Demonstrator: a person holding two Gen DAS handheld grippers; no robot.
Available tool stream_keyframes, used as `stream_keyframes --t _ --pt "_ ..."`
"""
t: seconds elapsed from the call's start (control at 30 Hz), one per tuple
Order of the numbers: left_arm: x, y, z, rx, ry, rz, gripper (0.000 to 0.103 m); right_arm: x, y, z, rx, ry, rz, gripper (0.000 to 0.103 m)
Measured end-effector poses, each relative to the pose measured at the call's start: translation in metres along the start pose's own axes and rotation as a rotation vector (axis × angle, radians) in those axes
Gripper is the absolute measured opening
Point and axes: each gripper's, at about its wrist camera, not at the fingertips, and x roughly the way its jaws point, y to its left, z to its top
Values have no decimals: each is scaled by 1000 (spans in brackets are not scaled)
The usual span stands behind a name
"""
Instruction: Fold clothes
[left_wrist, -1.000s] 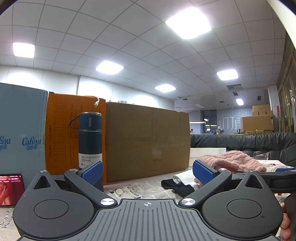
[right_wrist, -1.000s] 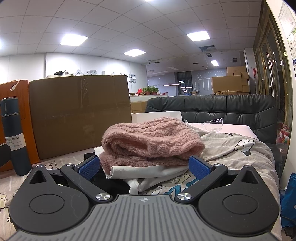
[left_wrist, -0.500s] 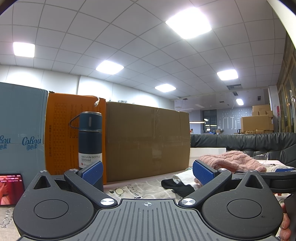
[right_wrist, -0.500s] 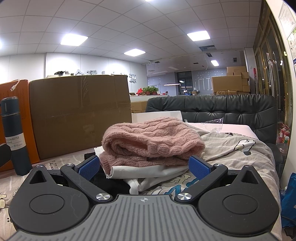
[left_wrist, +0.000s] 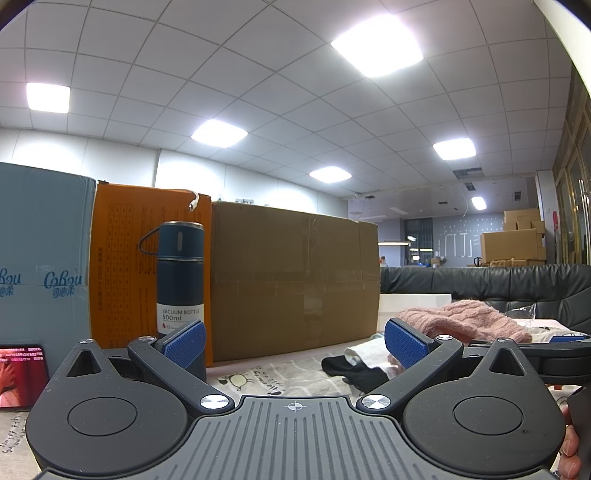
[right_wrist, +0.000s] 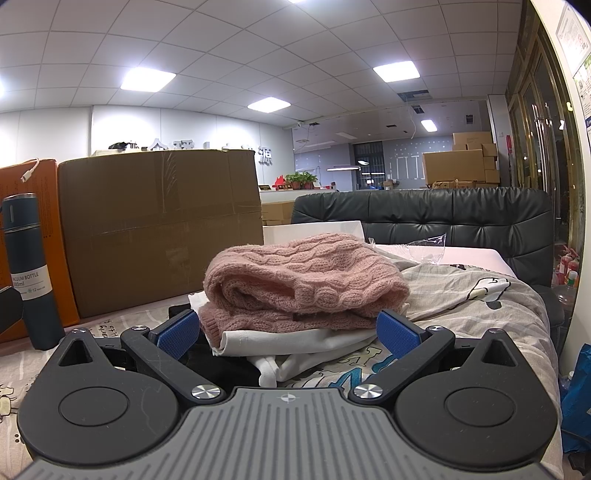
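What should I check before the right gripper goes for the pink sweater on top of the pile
1. Right gripper open: ok, jaws spread wide, nothing held.
2. Left gripper open: ok, nothing held.
3. Pink knit sweater tops the pile: ok, resting on the white garment.
4. Sweater lined up between right fingers: ok.
5. Vacuum bottle away from pile: ok, upright and off to the left.
6. Sweater snagged on clothes beneath: cannot tell.

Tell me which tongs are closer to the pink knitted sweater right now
Right. The right tongs sit open directly before the pink knitted sweater, their tips flanking the pile. The left tongs are open farther off, the sweater beyond their right tip.
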Motion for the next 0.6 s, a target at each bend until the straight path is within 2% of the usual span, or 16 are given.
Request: stream_keyframes --t 0.6 --pt "1 1 0 -3 2 -1 103 0 -1 0 2 -1 -1 103"
